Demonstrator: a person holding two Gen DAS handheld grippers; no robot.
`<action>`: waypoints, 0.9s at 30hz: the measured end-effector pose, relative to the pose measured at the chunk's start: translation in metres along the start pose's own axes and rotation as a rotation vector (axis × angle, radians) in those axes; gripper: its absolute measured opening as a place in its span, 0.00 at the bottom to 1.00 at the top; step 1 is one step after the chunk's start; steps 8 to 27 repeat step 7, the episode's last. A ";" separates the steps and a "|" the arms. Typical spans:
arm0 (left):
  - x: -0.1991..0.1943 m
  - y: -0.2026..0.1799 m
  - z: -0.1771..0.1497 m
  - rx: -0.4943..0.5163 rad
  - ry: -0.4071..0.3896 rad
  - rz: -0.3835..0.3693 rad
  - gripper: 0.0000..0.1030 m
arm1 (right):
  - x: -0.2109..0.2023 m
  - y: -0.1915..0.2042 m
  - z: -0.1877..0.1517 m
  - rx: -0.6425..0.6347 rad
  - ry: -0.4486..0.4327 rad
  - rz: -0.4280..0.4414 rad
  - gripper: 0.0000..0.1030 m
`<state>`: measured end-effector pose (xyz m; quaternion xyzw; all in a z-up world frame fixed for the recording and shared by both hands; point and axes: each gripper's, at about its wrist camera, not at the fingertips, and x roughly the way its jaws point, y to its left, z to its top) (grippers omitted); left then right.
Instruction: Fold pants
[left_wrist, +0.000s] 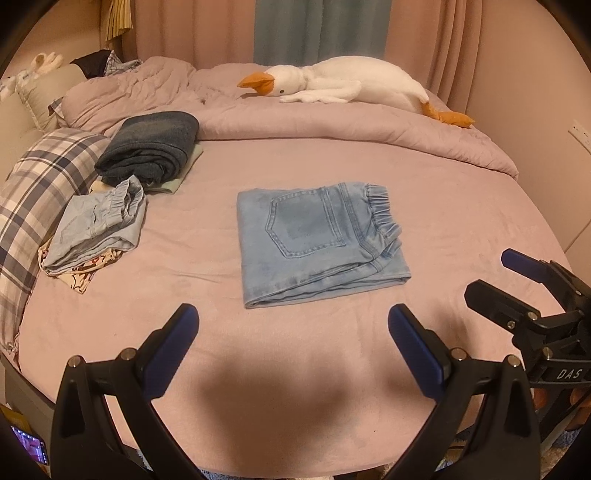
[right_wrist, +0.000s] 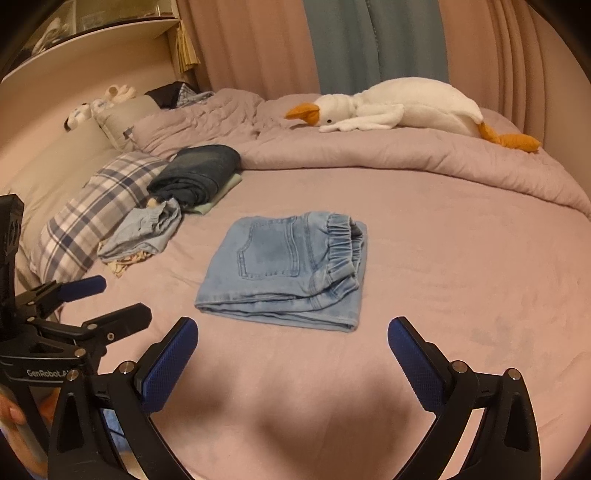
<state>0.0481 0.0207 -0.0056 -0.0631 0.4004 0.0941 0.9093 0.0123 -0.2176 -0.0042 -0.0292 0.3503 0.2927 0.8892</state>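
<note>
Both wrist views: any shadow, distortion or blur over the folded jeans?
Left wrist view: warm dim light, fisheye bows the bed, a soft shadow lies between the open left gripper fingers, short of the folded jeans, which look sharp. Right wrist view: same bowing and tint, shadow below the open right gripper, jeans clear.

1. One folded pair of light blue jeans (left_wrist: 317, 243), lying alone at the centre of the bed (left_wrist: 461, 229).
2. Two more piles of folded clothes at about 10 o'clock from those jeans: one dark blue bundle (left_wrist: 151, 151) on a pale green piece, and one light denim piece (left_wrist: 99, 225) on a printed cloth.
3. One plush goose (left_wrist: 354, 83), toward 12 o'clock on the quilt.
4. One plaid pillow (left_wrist: 40, 188), at 9 o'clock.
5. Two claws: the left claw (left_wrist: 293, 332) and the right claw (right_wrist: 291, 345), each with two blue-padded fingers, four in all, spread wide with nothing between them.
6. One bed, one rumpled quilt (left_wrist: 332, 122).
</note>
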 end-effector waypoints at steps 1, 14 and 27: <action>0.000 0.000 0.000 0.001 -0.001 0.000 1.00 | -0.001 0.000 0.000 0.000 -0.003 -0.001 0.99; -0.001 -0.003 0.000 0.008 0.003 0.002 1.00 | -0.003 0.000 0.001 0.002 -0.010 0.007 0.99; -0.001 -0.003 0.000 0.008 0.003 0.002 1.00 | -0.003 0.000 0.001 0.002 -0.010 0.007 0.99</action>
